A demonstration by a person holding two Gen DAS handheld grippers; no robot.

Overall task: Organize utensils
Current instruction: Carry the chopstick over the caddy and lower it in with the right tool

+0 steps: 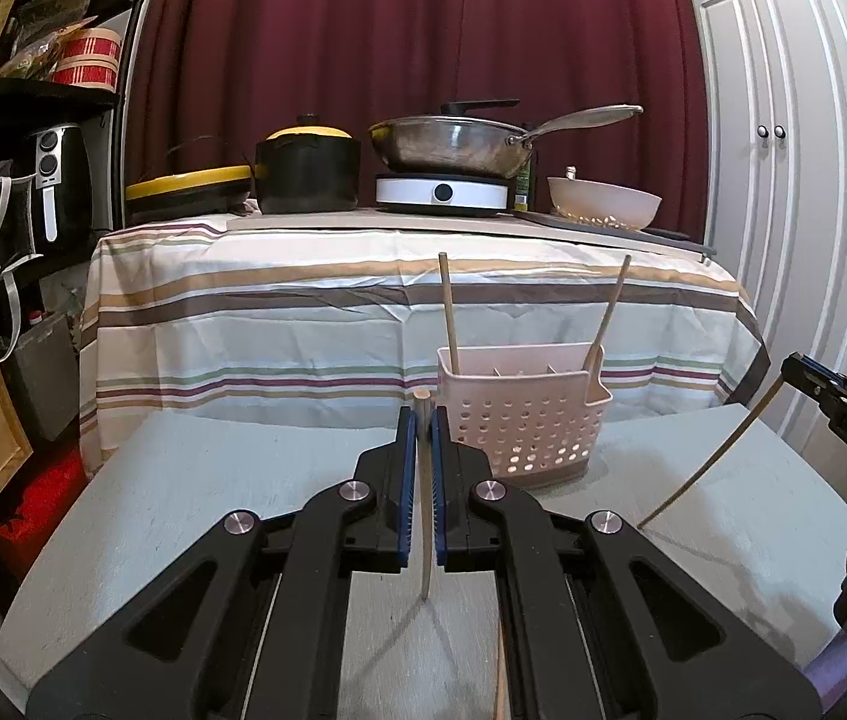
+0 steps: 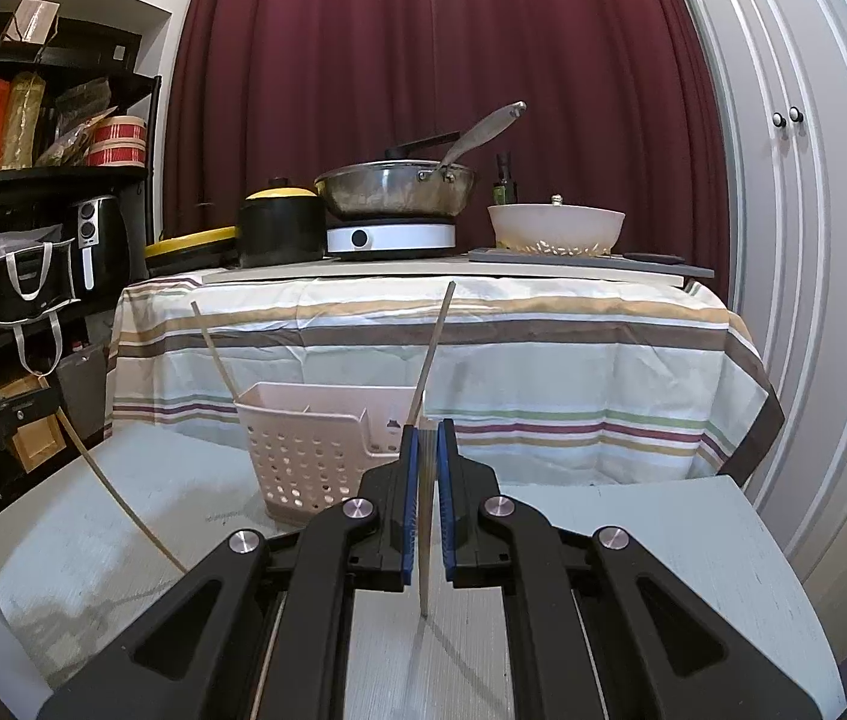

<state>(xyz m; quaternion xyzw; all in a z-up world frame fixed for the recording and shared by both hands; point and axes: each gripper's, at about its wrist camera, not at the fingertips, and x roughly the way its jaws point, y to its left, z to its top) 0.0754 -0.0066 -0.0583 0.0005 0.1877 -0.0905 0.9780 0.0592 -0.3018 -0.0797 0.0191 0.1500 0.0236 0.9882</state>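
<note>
Left gripper (image 1: 422, 420) and right gripper (image 2: 428, 438) each clamp one chopstick (image 1: 423, 516).

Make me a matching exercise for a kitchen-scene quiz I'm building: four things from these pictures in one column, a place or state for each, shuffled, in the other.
Things:
1. steel pan
2. pink basket
3. left gripper
4. white bowl

Places or states:
A. shut on a wooden chopstick
B. on the white round cooker
C. at the right end of the striped table, on a dark board
D. on the pale table, two wooden utensils standing in it

Pairs: 1-B, 2-D, 3-A, 4-C
</note>
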